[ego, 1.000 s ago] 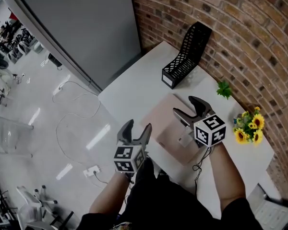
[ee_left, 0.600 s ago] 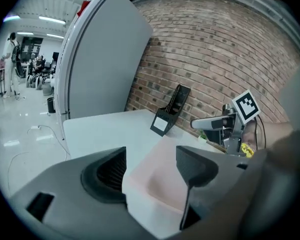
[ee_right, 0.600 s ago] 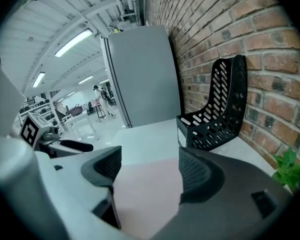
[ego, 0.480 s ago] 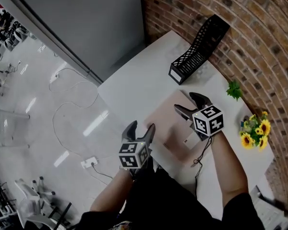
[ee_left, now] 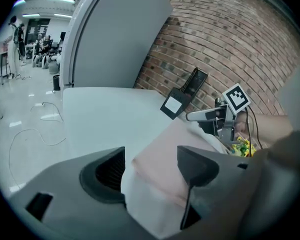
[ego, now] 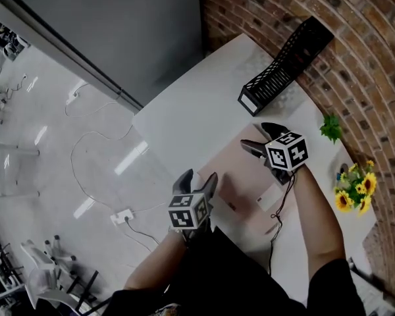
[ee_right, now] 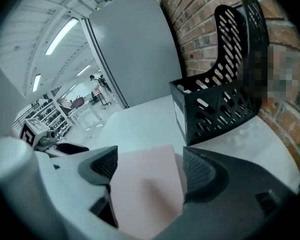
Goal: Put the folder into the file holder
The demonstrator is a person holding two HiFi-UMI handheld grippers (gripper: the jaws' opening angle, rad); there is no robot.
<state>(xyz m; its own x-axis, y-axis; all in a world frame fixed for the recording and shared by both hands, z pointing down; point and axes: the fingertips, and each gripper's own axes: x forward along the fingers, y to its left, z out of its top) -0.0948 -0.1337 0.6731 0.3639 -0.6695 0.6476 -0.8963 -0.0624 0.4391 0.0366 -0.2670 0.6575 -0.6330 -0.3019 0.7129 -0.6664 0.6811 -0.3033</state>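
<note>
We poise left gripper (ego: 200, 176) and right gripper (ego: 255, 135) at opposite ends of the flat pink folder (ego: 240, 176), jaws just opening, gripping nothing yet, ready to lift it

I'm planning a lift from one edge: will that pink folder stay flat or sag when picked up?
The folder looks thin and lies flat on the table, so it would probably sag if lifted by one edge. Being so thin, it is likely light. On that smooth white top, a push may just slide it.
</note>
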